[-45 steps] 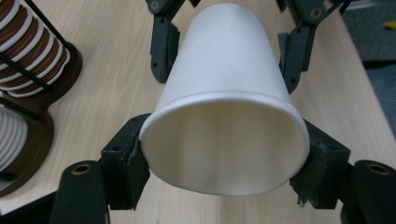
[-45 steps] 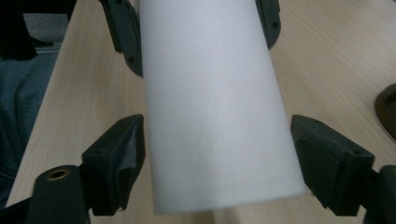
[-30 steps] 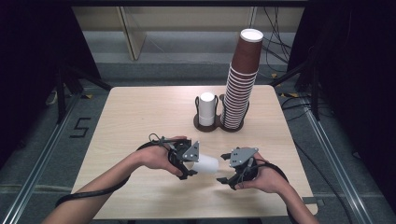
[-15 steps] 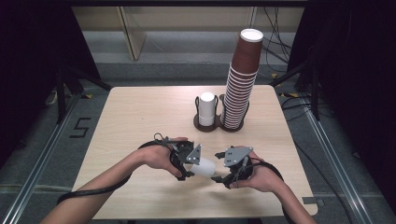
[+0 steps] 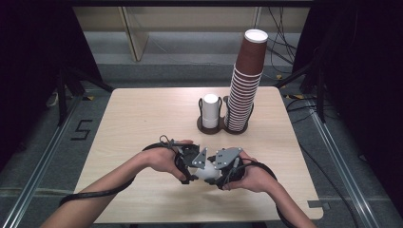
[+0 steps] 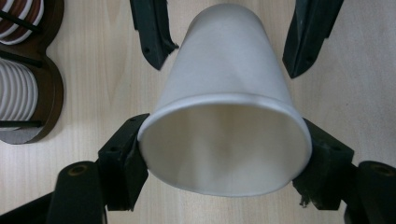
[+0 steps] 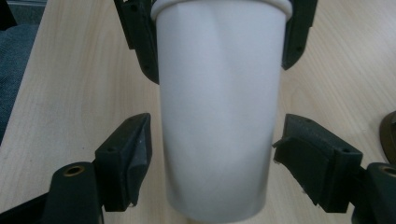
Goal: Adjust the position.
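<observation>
Held low over the near table edge (image 5: 142,199): one white cup (image 5: 209,172), mostly hidden between the hands. Left gripper (image 6: 224,140) clamped on its rim. Right gripper (image 7: 212,154) closing around the base, pads not quite touching. Farther back, one double holder (image 5: 223,127): a short white stack (image 5: 210,110), a tall brown stack (image 5: 246,80).

White cup (image 6: 224,107), black jaws; brown cup stack (image 5: 244,80) with white rims; pale wood table (image 5: 142,118).
</observation>
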Tool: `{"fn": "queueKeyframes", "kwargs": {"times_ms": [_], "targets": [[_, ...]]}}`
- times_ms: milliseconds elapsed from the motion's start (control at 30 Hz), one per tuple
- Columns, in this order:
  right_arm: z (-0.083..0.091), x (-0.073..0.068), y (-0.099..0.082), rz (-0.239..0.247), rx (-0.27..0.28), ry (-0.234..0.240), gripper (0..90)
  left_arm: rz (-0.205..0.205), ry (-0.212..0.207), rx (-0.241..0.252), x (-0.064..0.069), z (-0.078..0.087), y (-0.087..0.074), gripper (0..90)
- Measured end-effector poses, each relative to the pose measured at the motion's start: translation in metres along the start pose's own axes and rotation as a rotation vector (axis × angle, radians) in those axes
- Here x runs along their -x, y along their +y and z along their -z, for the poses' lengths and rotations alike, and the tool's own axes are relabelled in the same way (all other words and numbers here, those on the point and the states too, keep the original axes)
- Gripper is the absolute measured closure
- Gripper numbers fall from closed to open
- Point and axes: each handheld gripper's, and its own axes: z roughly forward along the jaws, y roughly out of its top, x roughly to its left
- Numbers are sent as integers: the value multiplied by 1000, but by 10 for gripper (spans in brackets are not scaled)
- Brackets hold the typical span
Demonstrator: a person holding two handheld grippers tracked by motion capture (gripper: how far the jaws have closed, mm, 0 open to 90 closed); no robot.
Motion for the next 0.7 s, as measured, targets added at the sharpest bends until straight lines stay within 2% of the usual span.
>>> {"fn": "queueKeyframes", "kwargs": {"times_ms": [67, 167, 267, 300, 367, 400, 467, 500, 533, 567, 600, 633, 700], "targets": [[-3, -1, 0, -7, -8, 13, 272, 8, 0, 10, 1, 0, 0, 277], [-5, 0, 0, -2, -11, 6, 287, -3, -3, 5, 1, 1, 1, 277], [-7, 0, 0, -1, -13, 6, 319, 6, -9, 19, 2, 0, 0, 278], [-7, -2, -1, -29, -13, 21, 326, 9, -10, 21, 2, -1, 0, 277], [-8, -1, -2, -21, -5, 25, 342, 5, -12, 19, 2, -1, -1, 277], [-9, -1, -3, -20, -2, 30, 346, 18, -11, 31, 2, -2, -1, 277], [-8, 0, -5, -8, 8, 20, 347, 17, -13, 46, 3, -3, -2, 271], [-8, -1, -6, -28, 11, 32, 344, 13, -18, 51, 3, -3, -3, 257], [-9, -1, -6, -20, 16, 31, 342, 6, -16, 51, 3, -3, -4, 229], [-8, -2, -7, -27, 17, 27, 342, 7, -9, 53, 3, -4, -5, 169], [-7, -4, -8, -53, 10, 21, 343, 12, -7, 63, 3, -4, -6, 133], [-8, -2, -9, -18, 25, 18, 343, 22, -9, 74, 3, -4, -7, 123], [-5, -2, -11, -20, 38, 3, 342, 39, -14, 96, 3, -3, -10, 52]]}}
